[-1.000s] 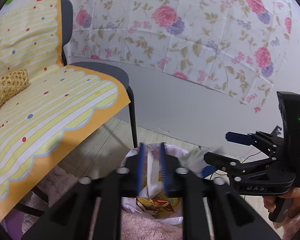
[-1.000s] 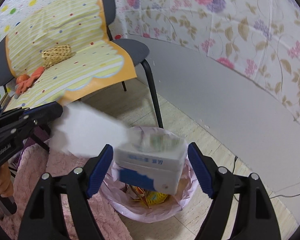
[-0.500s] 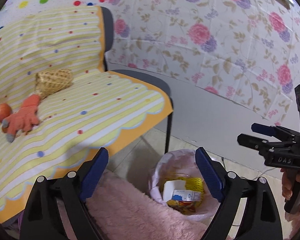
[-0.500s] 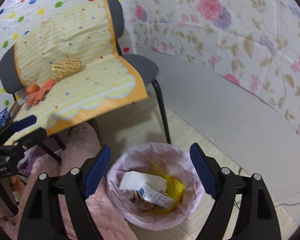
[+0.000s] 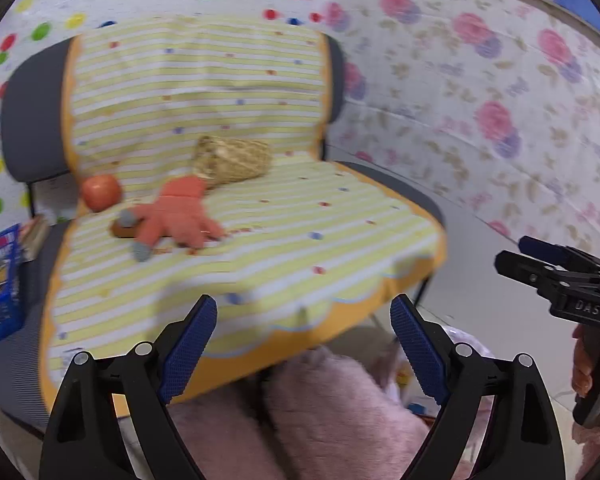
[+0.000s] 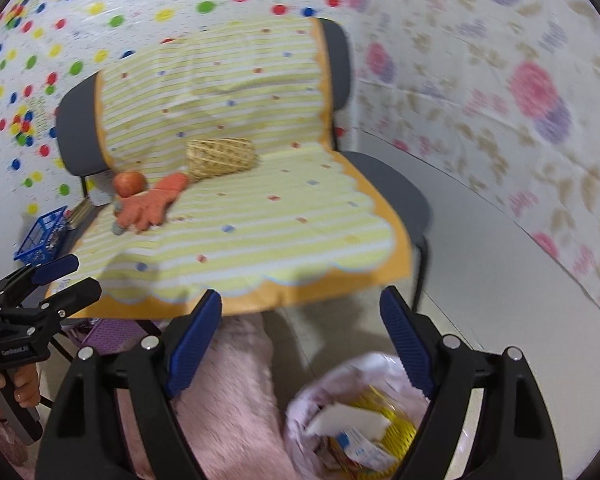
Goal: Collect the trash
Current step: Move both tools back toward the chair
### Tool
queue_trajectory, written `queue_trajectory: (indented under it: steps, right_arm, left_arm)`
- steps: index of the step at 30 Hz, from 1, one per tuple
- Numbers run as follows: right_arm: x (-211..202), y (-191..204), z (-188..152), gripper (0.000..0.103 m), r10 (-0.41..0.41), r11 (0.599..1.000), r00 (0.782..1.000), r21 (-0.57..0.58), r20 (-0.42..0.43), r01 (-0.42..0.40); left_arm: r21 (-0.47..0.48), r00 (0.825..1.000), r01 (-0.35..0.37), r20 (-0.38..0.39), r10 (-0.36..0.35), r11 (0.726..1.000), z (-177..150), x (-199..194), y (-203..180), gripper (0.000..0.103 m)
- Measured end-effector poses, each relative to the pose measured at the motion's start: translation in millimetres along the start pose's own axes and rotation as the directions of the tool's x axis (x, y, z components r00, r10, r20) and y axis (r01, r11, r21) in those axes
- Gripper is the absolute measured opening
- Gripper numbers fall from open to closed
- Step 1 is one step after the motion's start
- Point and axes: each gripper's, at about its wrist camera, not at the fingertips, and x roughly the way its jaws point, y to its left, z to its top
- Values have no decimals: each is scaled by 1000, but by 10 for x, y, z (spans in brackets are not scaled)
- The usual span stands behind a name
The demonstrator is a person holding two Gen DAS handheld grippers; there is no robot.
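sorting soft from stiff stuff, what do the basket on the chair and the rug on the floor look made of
Basket: looks like woven straw or wicker, tan and matt, with an open lattice weave. Rug: seems a fluffy pink pile, likely synthetic, though blur hides the fibres.

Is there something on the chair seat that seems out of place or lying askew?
Yes. The woven basket lies tipped on its side near the backrest, and an orange glove is sprawled beside an apple.

On my chair (image 5: 404, 188), a basket (image 5: 232, 159) lay at twelve o'clock, a glove (image 5: 176, 216) and an apple (image 5: 101, 192) at ten.
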Motion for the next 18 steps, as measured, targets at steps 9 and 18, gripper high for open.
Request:
queue_trajectory:
  steps: [9,18]
  right_arm:
    - [511,592,400,80,118,989,993,-87,-10,-118]
    - [973,1165,735,80,202,969,979,-139,-34,-205]
  left_arm:
    - [-110,963,-268,9,270,957,110,-54,881,88]
    - [-175,926,-374,-19,377,911,179,45,1469,88]
